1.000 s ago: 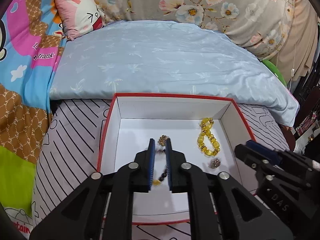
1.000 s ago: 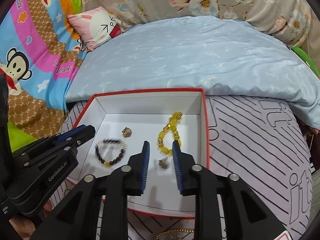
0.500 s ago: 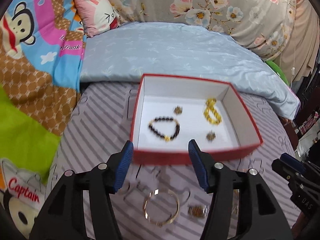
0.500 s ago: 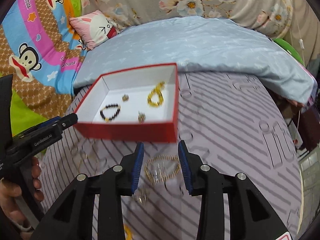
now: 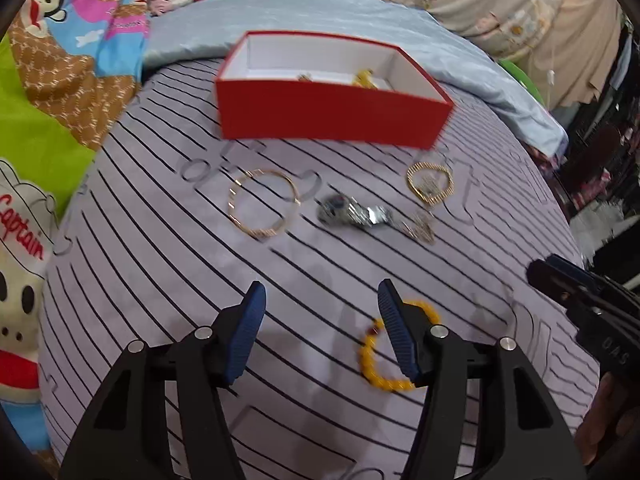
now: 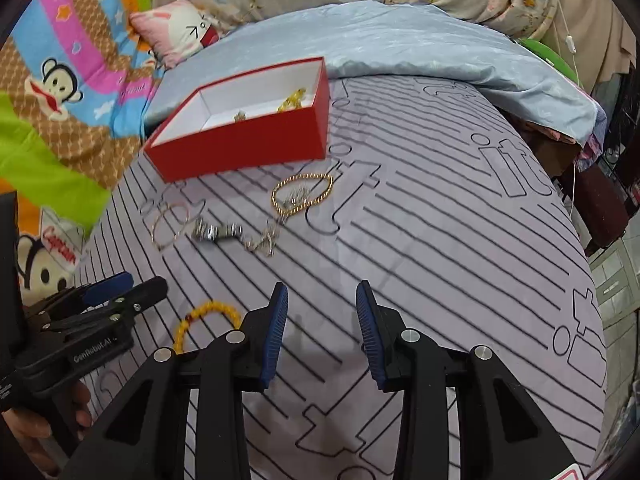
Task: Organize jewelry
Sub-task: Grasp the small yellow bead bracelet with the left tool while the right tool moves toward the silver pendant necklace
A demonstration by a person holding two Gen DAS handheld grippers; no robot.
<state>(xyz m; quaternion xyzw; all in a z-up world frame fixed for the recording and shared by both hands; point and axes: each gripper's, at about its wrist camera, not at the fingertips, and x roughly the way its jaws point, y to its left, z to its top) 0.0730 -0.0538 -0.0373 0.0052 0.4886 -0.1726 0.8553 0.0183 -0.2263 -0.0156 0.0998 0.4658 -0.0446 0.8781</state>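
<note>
A red box (image 5: 332, 116) with a white inside holds a yellow bead bracelet (image 5: 365, 78) and a small ornament; it also shows in the right wrist view (image 6: 244, 140). On the striped sheet lie a thin gold bangle (image 5: 262, 202), a silver watch (image 5: 352, 212), a twisted gold bracelet (image 5: 430, 182) and a yellow bead bracelet (image 5: 380, 364). My left gripper (image 5: 322, 328) is open and empty, its right finger beside the yellow bead bracelet. My right gripper (image 6: 322, 328) is open and empty, right of that bracelet (image 6: 200, 320).
The striped grey sheet (image 6: 440, 240) covers the bed. A light blue quilt (image 6: 400, 40) lies behind the box. A cartoon blanket (image 5: 60, 60) and a pink pillow (image 6: 180, 32) are at the left. The bed edge drops off at the right.
Both grippers pulled back from the box toward the near part of the bed and opened wider. The left gripper let go of the dark bracelet inside the box earlier.
</note>
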